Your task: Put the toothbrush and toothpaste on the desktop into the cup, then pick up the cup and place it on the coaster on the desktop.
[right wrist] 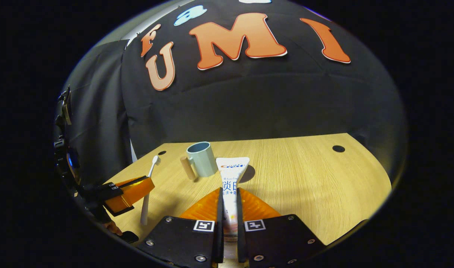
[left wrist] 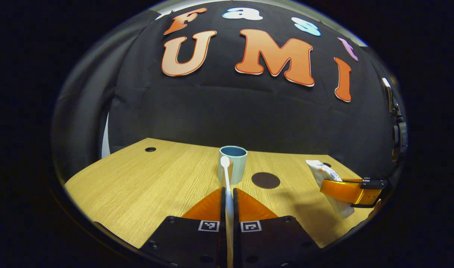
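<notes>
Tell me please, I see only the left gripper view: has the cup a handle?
Observer: Yes. In the right gripper view the cup has a handle, on its left side in that view.
Operator: Where along the toothbrush do my fingers hold it?
Observer: The left gripper holds the toothbrush near its middle. The head points up and the lower part sticks out below the fingers.
</notes>
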`<state>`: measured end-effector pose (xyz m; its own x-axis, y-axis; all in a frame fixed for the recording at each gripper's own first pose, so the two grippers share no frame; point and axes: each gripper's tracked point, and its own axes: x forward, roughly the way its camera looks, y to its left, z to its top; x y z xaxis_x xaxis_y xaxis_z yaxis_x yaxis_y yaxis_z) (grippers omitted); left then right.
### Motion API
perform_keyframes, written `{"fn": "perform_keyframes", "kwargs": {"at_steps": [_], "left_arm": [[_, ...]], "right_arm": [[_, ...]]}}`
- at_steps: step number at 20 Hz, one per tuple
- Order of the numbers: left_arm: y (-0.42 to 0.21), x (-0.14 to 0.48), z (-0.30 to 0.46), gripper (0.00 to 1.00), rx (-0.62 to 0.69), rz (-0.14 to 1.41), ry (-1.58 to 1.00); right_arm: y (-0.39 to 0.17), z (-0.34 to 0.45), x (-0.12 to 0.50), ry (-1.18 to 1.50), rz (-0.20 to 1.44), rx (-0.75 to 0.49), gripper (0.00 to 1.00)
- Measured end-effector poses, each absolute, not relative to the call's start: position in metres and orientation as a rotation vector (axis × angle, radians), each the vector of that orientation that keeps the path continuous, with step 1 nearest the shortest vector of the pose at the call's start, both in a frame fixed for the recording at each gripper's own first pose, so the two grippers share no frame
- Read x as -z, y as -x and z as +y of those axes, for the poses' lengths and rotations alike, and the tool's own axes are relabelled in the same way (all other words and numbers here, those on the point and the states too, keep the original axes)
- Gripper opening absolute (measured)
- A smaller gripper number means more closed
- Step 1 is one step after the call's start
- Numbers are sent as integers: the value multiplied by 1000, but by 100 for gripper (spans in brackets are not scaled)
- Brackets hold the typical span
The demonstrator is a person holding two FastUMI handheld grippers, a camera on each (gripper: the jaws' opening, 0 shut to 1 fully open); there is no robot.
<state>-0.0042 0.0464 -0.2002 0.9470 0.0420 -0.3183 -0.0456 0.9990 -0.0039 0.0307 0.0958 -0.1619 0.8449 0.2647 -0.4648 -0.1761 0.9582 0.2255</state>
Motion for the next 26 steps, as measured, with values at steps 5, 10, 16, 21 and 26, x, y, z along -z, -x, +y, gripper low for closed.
{"fn": "perform_keyframes", "kwargs": {"at_steps": [5, 10, 16, 21, 26], "left_arm": [[-44, 156, 47, 6, -4, 239, 98], [-90, 115, 50, 6, 17, 156, 125], [-148, 96, 50, 6, 53, 87, 170], [-198, 95, 48, 6, 117, 22, 114], [-227, 118, 43, 6, 203, 21, 76]], "right_arm": [[-46, 94, 126, -187, 427, -233, 15], [-61, 86, 106, -186, 379, -217, 14], [-79, 87, 93, -217, 340, -212, 15], [-93, 105, 93, -253, 331, -249, 15], [-117, 117, 86, -238, 295, -264, 15]]}}
